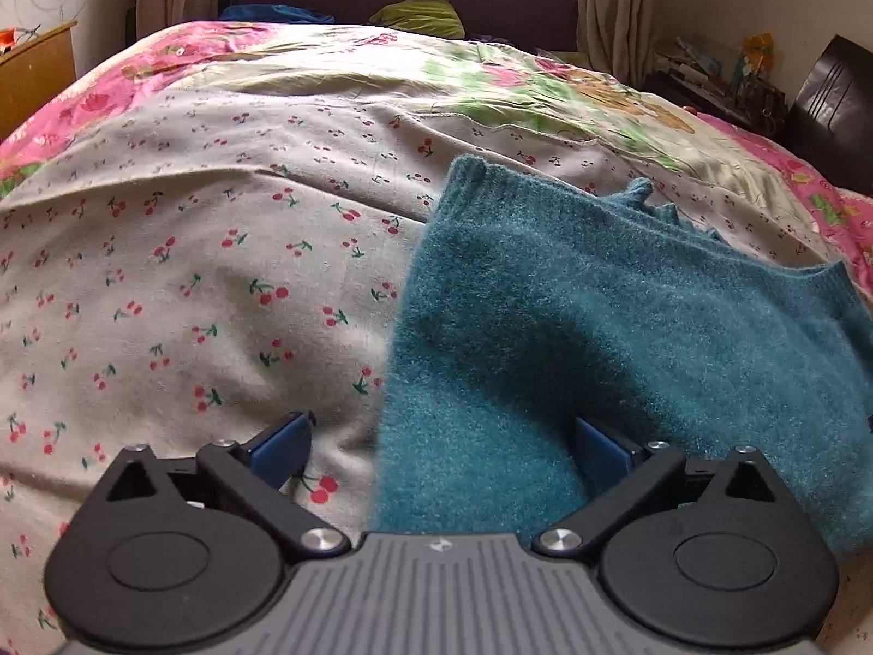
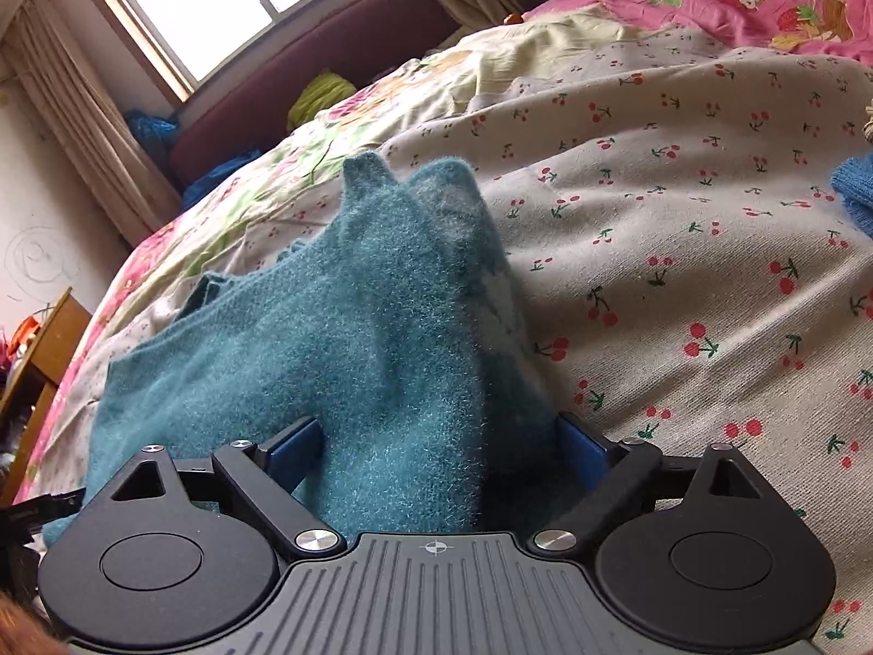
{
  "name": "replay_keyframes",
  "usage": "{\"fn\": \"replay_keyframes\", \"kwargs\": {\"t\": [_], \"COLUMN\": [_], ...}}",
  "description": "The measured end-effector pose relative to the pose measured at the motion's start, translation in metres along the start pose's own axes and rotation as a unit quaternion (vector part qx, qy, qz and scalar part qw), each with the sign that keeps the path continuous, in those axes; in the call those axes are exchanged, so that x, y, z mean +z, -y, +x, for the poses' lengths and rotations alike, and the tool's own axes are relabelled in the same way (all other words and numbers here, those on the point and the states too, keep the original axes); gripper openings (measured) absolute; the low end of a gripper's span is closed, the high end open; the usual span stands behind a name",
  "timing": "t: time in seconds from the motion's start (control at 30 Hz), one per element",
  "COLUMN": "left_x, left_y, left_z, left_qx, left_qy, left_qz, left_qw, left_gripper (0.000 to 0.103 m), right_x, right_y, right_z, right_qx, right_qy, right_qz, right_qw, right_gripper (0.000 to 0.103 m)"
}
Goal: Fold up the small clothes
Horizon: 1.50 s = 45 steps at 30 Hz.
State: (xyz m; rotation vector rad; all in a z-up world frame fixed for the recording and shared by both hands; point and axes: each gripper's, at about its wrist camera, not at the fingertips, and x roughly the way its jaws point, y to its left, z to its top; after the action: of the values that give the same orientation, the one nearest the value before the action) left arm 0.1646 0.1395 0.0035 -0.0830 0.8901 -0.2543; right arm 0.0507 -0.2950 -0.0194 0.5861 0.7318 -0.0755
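A fuzzy teal knitted garment (image 1: 573, 316) lies on the cherry-print sheet (image 1: 191, 273) of the bed. My left gripper (image 1: 442, 442) is open, its jaws wide apart; the garment's left edge runs between them, over the right blue pad. In the right wrist view the same garment (image 2: 354, 327) is bunched up in a ridge. My right gripper (image 2: 436, 447) is open, jaws wide, with the garment's near fold lying between the blue pads (image 2: 294, 447). Neither gripper visibly pinches the cloth.
A pink floral quilt (image 1: 491, 71) covers the far bed. A green cloth (image 1: 420, 16) and blue cloth lie by the maroon headboard. A wooden cabinet (image 1: 33, 71) stands left, clutter on the right. Another blue knit (image 2: 854, 191) lies at the right edge.
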Motion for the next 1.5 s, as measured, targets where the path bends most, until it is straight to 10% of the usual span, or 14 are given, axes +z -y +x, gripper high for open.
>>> {"fn": "replay_keyframes", "kwargs": {"t": [0.2,0.47,0.6,0.77,1.07,1.5], "left_x": [-0.003,0.003,-0.003,-0.011,-0.008,0.018], "left_y": [0.005,0.008,0.004,0.009,0.039,0.072], "left_z": [-0.017,0.005,-0.007,-0.021,-0.040,-0.079], "left_qx": [-0.042,-0.031,-0.064,-0.047,0.014,-0.002], "left_qy": [-0.004,-0.015,-0.028,-0.023,0.027,0.116], "left_qz": [0.002,-0.005,-0.019,0.004,0.079,0.070], "left_qw": [0.9991,0.9994,0.9974,0.9986,0.9964,0.9907], "left_gripper": [0.071,0.089,0.057,0.054,0.053,0.053], "right_x": [0.002,0.005,0.004,0.006,-0.001,-0.008], "right_y": [0.008,0.009,0.002,0.005,0.021,0.042], "right_z": [-0.015,0.000,-0.016,-0.030,-0.036,-0.053], "right_qx": [0.024,0.034,0.029,0.027,0.040,0.071], "right_qy": [-0.004,-0.016,-0.014,-0.016,0.011,0.034], "right_qz": [0.024,0.046,0.039,0.040,0.084,0.118], "right_qw": [0.999,0.998,0.999,0.999,0.996,0.990], "right_gripper": [0.061,0.074,0.047,0.036,0.048,0.073]}}
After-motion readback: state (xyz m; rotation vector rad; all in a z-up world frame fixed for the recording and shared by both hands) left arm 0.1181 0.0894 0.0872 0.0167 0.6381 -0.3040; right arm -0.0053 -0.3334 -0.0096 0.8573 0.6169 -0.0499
